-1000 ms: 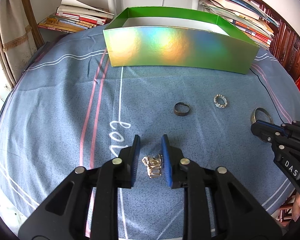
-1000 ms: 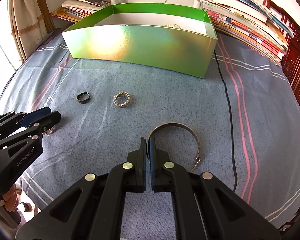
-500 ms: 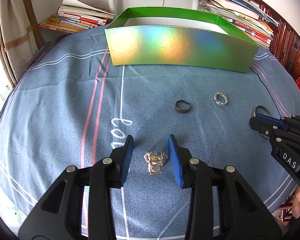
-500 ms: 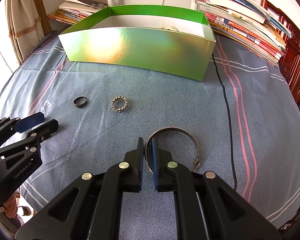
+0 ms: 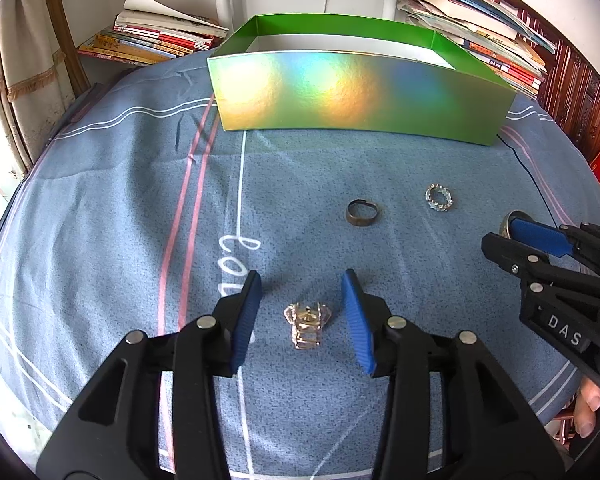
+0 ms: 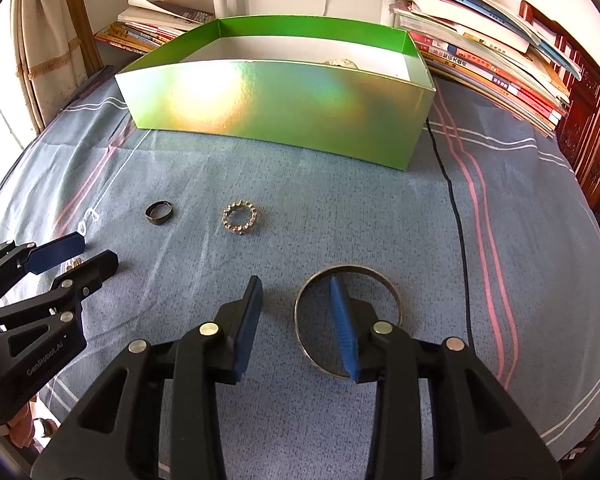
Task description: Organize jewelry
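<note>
Before the box (image 6: 276, 108), on the cloth (image 6: 340, 208), two rings (image 6: 159, 213) (image 6: 240, 217) are laid; nearer lies the bangle (image 6: 384, 280), rightward.

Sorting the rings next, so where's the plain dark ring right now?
The dark ring lies on the blue cloth, left of the beaded ring, in front of the green box, apart from both grippers.
</note>
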A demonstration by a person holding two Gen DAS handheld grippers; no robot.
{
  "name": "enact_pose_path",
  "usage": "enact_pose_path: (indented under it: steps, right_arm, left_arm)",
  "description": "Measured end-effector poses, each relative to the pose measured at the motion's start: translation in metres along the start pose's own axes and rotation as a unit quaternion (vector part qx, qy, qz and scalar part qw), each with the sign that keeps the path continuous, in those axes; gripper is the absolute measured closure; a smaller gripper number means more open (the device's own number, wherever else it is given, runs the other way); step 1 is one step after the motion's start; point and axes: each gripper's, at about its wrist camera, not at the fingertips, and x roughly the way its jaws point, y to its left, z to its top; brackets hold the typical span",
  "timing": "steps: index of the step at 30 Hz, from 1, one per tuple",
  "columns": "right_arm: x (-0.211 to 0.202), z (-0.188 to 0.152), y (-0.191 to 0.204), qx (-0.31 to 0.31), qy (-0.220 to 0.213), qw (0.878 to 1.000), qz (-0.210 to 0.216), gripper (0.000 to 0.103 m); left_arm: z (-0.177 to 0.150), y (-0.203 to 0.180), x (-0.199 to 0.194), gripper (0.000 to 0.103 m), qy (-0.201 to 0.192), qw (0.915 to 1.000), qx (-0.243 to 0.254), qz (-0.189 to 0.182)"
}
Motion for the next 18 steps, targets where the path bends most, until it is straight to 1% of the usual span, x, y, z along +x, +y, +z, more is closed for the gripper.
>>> enact_pose_path:
  steps: [3, 4, 5, 7, 9, 10, 11, 15, 16, 18]
  right_arm:
    - [0.0005, 0.001, -0.0001, 0.0, -0.003, 1.0, 0.0, 0.068]
    - [0.0005, 0.0011, -0.0003, 0.0, -0.004, 1.0, 0.0, 0.069]
    - [0.0004, 0.0011, -0.0004, 0.0, -0.005, 1.0, 0.0, 0.073]
    - [0.0, 0.0009, 0.0002, -0.002, -0.005, 1.0, 0.002, 0.081]
    - [-0.0007, 0.0007, 0.0012, -0.005, -0.004, 1.0, 0.006, 0.095]
    - [-0.001, 0.0004, 0.0024, -0.008, -0.004, 1.0, 0.009, 0.097]
    - [-0.0014, 0.0, 0.0033, -0.01, -0.003, 1.0, 0.011, 0.098]
    - [-0.0028, -0.0021, 0.0052, -0.015, -0.001, 1.0, 0.015, 0.099]
    - [-0.0036, -0.0024, 0.005, -0.014, 0.001, 1.0, 0.018, 0.099]
    - [-0.0088, -0.002, 0.0043, -0.012, -0.004, 1.0, 0.019, 0.099]
  left_arm:
    - [0.0, -0.0005, 0.0001, 0.061, -0.001, 1.0, 0.0, 0.0]
    - [0.0001, -0.0006, 0.0001, 0.062, -0.001, 1.0, -0.001, -0.001]
    - [0.0003, 0.0, 0.0, 0.064, -0.001, 1.0, -0.004, -0.006]
    - [0.0005, -0.0006, -0.0005, 0.077, -0.002, 1.0, -0.004, -0.007]
    - [0.0009, -0.0021, -0.0008, 0.084, -0.002, 0.9999, -0.003, -0.011]
    - [0.0009, -0.0029, -0.0009, 0.084, -0.002, 0.9999, -0.002, -0.01]
    - [0.001, -0.0035, -0.0009, 0.084, -0.003, 1.0, 0.0, -0.009]
    - [0.0006, -0.004, -0.0013, 0.085, -0.002, 1.0, -0.001, -0.007]
    - [0.0009, -0.0041, -0.0018, 0.089, -0.003, 1.0, -0.001, -0.005]
    - [0.0018, -0.0029, -0.004, 0.089, -0.005, 1.0, -0.002, -0.003]
